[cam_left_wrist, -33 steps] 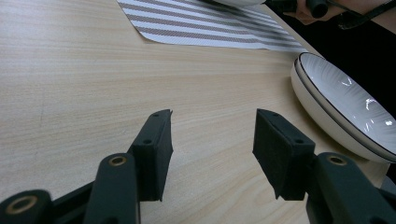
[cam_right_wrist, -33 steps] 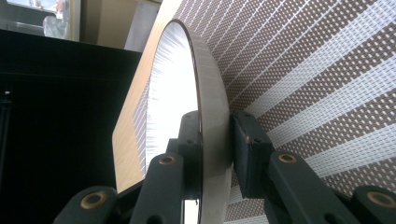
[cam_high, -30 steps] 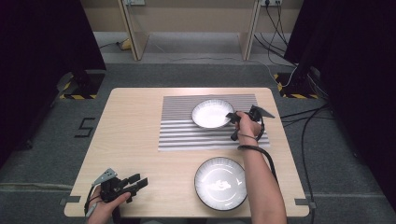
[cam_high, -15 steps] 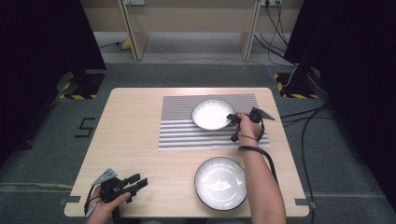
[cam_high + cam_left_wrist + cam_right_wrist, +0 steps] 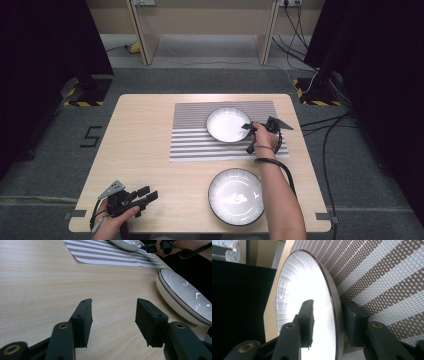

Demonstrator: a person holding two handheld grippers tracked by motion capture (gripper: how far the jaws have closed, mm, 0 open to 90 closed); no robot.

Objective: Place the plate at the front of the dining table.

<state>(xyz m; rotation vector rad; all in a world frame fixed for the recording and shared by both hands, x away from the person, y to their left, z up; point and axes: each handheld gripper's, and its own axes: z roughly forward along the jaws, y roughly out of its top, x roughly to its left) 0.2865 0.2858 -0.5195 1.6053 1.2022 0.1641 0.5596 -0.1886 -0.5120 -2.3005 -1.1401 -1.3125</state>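
Note:
A white plate [image 5: 227, 125] with a dark rim lies on the striped mat [image 5: 190, 142] at the back of the table. My right gripper [image 5: 247, 137] is at its right edge. In the right gripper view the plate [image 5: 297, 290] has its rim between the jaws of that gripper [image 5: 327, 302], which have just been opening; the pads stand off the rim, one over the plate, one over the mat [image 5: 387, 277]. My left gripper [image 5: 150, 193] rests near the front left corner, open, and in its own view the gripper [image 5: 114, 301] has only bare wood between its jaws.
A second white plate [image 5: 236, 196] sits at the table's front edge, right of centre; the left gripper view shows this plate [image 5: 185, 297] at its right. The right forearm [image 5: 280, 195] runs past its right side. Table edge [image 5: 200, 231] is close to both hands.
Both hands have stayed where they were. The far plate lies still on the mat with the right gripper at its rim.

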